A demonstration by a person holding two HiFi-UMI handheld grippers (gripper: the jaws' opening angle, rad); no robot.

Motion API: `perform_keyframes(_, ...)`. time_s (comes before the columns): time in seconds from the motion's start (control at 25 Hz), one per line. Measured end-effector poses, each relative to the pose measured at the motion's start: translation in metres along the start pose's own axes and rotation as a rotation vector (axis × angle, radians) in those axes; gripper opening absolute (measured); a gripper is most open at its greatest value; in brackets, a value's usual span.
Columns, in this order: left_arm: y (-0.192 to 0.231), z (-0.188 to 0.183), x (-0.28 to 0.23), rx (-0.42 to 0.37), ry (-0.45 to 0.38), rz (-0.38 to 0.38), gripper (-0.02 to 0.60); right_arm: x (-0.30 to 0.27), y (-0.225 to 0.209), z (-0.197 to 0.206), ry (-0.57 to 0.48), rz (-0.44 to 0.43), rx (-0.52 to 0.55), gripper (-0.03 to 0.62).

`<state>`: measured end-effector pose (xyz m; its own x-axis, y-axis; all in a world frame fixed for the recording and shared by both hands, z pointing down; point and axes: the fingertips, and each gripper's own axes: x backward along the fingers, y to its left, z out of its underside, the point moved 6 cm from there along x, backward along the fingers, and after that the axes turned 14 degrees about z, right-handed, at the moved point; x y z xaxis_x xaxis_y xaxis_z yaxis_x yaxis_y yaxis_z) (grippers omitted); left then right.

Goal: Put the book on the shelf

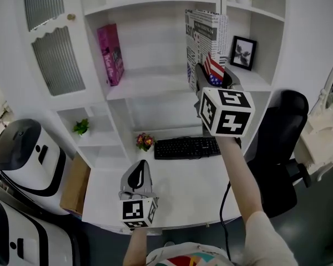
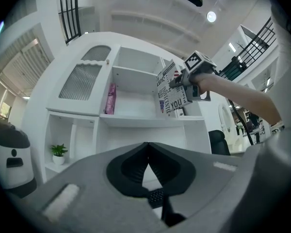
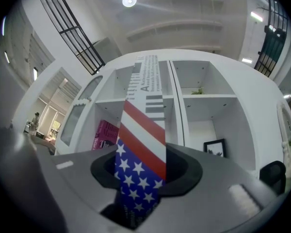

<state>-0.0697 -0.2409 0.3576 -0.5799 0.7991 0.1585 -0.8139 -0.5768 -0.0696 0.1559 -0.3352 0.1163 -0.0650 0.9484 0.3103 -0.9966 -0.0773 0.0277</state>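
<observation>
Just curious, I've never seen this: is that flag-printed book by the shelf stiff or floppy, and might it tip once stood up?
Probably stiff: the book stands straight above the right hand-held gripper, gripped only near its bottom. It looks tall and fairly slim, so alone it may tip; the pink book on the shelf seems to lean on the wall.

A newsprint-patterned book (image 1: 202, 35) is held upright in the right gripper (image 1: 211, 77), high before the far shelf (image 1: 155, 87), right of a pink book (image 1: 111, 54) leaning there. The left gripper (image 1: 139, 170) is seen low over the near desk (image 1: 183, 182), jaws together, with a keyboard (image 1: 187, 147) farther back.
</observation>
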Motion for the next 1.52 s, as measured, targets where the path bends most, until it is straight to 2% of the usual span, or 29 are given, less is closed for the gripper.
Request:
perform_keyframes(0.56,0.025,0.009,0.031,0.026,0.008,-0.099,0.002,-0.066,0.018,0.035,0.094,0.099,0.017,0.141)
perform_keyframes(1.08,0.027,0.011,0.025,0.012,0.027,-0.082,0.002,-0.113,0.022,0.048,0.183,0.162,0.015,0.141)
perform_keyframes(1.52,0.031,0.024,0.025,0.036,0.061,-0.098,0.002,-0.166,0.026,0.060,0.241,0.152,0.041,0.141)
